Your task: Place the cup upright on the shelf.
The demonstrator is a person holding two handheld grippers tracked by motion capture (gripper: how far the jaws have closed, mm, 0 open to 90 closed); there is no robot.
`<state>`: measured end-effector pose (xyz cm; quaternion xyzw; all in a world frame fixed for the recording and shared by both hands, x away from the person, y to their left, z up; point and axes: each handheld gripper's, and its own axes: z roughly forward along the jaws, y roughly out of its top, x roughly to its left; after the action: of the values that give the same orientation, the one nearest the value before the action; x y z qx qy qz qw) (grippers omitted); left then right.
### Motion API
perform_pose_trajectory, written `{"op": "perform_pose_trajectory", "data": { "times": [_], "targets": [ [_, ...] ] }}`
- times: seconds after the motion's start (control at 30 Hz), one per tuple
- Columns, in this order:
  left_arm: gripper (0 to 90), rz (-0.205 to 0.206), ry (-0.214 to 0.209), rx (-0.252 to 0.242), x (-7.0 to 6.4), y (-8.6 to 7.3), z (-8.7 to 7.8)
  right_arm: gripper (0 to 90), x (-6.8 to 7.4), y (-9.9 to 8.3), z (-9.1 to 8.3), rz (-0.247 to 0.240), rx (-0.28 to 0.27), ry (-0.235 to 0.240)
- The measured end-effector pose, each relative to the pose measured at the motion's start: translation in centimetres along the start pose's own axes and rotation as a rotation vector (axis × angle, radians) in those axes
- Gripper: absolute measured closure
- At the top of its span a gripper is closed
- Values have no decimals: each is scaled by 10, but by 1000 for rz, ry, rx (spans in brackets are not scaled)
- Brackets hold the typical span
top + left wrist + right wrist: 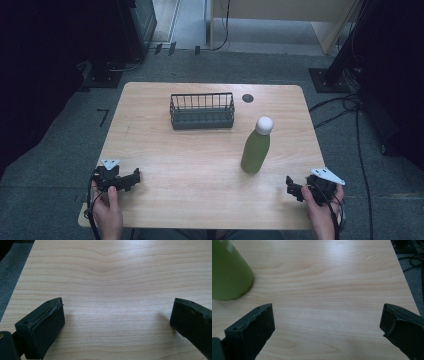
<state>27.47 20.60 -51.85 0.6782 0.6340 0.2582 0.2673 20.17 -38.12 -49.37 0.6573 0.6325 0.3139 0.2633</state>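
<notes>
Resting wide-jawed on the wooden table (200, 165): left gripper (117, 315), right gripper (327, 317) near the green bottle (229, 272), its top cut off.

The desk (200, 170) is of light wood with rounded corners. On it stands a green bottle (255, 150) with a white cap, upright, ahead of the right jaws and a little to their left. A dark wire basket (202, 111) stands far ahead of both pairs of jaws. Just beside the basket lies a small dark round spot (248, 98).
</notes>
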Motion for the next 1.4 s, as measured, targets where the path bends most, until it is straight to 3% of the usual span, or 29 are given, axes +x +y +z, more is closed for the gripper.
{"op": "perform_pose_trajectory", "data": {
  "times": [0.5, 0.97, 1.27, 1.4],
  "targets": [
    [0, 0, 0, 0, 0, 0, 0, 0, 38, 30, -14, -30, -52, 92],
    [0, 0, 0, 0, 0, 0, 0, 0, 80, 45, -7, -77, -73, 203],
    [1, 0, 0, 0, 0, 0, 0, 0, 94, 51, -4, -74, -79, 267],
    [0, 0, 0, 0, 0, 0, 0, 0, 100, 54, -2, -85, -83, 268]
  ]
}}
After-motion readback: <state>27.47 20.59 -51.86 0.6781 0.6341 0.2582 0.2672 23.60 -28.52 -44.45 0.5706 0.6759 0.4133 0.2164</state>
